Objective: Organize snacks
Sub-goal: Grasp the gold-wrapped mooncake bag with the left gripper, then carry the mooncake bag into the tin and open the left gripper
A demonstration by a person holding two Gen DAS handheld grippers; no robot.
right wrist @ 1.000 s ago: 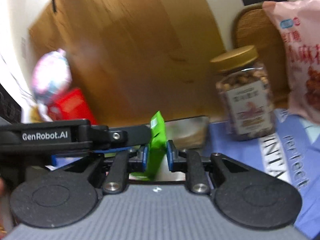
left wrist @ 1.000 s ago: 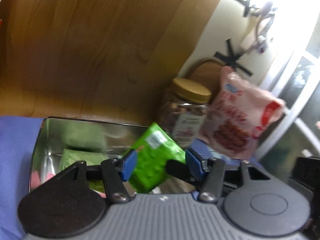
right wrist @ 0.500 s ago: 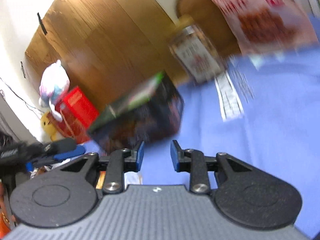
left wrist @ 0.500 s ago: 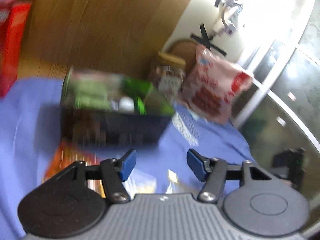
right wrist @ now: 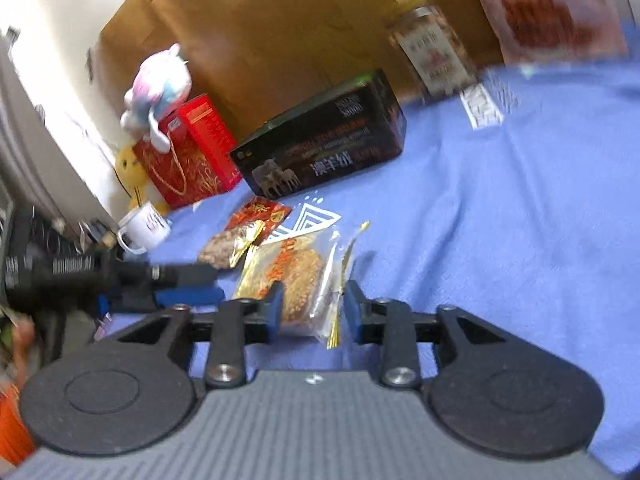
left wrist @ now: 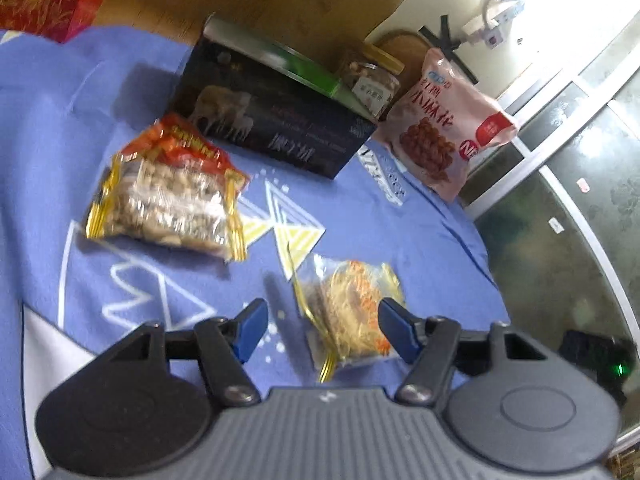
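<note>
Your left claw [left wrist: 322, 330] is spread wide and holds nothing. A small clear snack bag [left wrist: 350, 312] with gold edges lies flat on the blue cloth [left wrist: 400, 232] between its blue tips, nearer the right one. Your right claw [right wrist: 313, 310] is partly apart, and the same snack bag [right wrist: 294, 276] sits between its tips too. You cannot tell if those tips touch the bag.

A bigger bag of nuts [left wrist: 168, 192] with a red top lies flat on the cloth, off to the left and a bit farther away. Behind it stands a dark box [left wrist: 272, 120] with animals drawn on its side. Something green [left wrist: 312, 72] shows at the top of the box.

Past the box stand a jar of nuts [left wrist: 370, 78] with a yellow lid and a pink snack bag [left wrist: 440, 124]. In the right view, a red gift bag [right wrist: 184, 160], a soft toy [right wrist: 158, 84] and a white mug [right wrist: 146, 226] sit on the left.
</note>
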